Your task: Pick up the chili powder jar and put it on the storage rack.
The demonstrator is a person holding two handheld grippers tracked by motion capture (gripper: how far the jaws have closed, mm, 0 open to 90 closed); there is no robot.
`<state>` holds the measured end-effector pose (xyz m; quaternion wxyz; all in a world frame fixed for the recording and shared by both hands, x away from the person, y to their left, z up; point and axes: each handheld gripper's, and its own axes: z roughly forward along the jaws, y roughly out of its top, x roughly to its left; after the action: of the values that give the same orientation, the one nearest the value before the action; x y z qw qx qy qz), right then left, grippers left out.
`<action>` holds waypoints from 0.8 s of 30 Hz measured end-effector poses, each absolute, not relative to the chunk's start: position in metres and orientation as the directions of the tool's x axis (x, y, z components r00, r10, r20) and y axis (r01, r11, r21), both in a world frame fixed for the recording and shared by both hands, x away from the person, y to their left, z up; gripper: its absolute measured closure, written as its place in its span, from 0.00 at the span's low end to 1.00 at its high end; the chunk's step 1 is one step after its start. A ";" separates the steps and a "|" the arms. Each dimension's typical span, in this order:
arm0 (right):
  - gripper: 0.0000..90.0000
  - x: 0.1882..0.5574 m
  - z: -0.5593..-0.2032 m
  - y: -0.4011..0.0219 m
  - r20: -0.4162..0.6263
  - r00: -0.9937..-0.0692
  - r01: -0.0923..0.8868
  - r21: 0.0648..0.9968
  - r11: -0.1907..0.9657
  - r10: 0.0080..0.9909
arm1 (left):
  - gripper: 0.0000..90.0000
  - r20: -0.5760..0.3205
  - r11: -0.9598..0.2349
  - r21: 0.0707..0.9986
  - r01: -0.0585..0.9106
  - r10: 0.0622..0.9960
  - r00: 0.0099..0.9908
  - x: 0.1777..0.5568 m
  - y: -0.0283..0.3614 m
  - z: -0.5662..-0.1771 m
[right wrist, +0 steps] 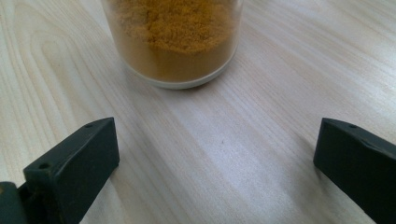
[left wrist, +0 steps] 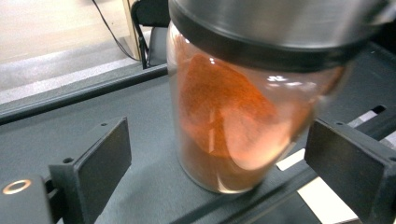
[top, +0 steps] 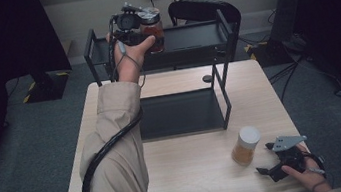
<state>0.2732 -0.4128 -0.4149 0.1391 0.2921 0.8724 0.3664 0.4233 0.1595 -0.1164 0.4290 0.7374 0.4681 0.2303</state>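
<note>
With its fingers apart around the red jar on the shelf, the left gripper could tip it while withdrawing, while the right gripper waits apart.

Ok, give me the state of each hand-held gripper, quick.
Left hand-held gripper: open, jaws apart on either side of the red-powder jar on the shelf.
Right hand-held gripper: open, holding nothing, facing the yellow-powder jar.

Left gripper raised, fingers apart; right gripper low, spread.
</note>
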 end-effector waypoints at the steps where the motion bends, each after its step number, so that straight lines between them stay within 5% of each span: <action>1: 0.00 0.273 -0.415 -0.413 -0.029 -0.791 0.408 0.720 0.561 0.612 | 0.06 -0.061 -0.195 0.849 0.490 0.887 0.458 0.421 0.160 -0.117; 24: 0.00 0.273 -0.415 -0.413 -0.029 -0.790 0.408 0.720 0.561 0.612 | 0.02 -0.079 -0.187 0.878 0.440 0.851 0.519 0.378 0.169 -0.140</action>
<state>0.2732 -0.4127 -0.4149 0.1391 0.2922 0.8724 0.3663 0.3777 0.1692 -0.1397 0.4638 0.7378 0.4375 0.2216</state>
